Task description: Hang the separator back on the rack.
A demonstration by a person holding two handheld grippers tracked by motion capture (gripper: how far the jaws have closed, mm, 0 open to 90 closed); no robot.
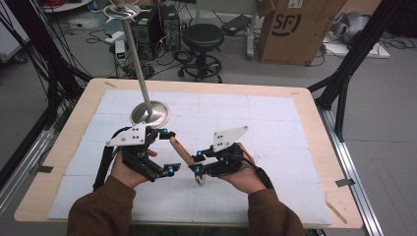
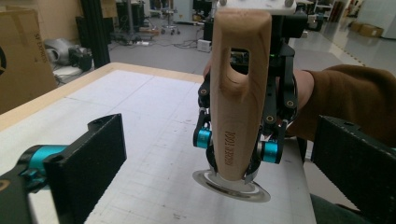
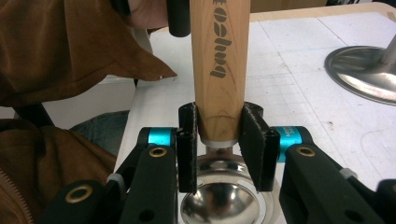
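Over white table (image 1: 275, 118), right gripper (image 3: 219, 140) clamps pizza cutter (image 3: 219, 70) handle between fingers (image 3: 254, 144).

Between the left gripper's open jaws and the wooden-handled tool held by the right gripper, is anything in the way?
No. In the left gripper view, bare white table mat lies between the left gripper and the wooden handle, which the right gripper clamps.

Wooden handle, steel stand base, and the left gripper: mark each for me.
wooden handle (image 2: 240, 93): left gripper view, mid shaft below the slot.
steel stand base (image 1: 150, 114): high view, round disc at the pole's foot.
left gripper (image 2: 219, 158): left gripper view, midway between its open jaws.
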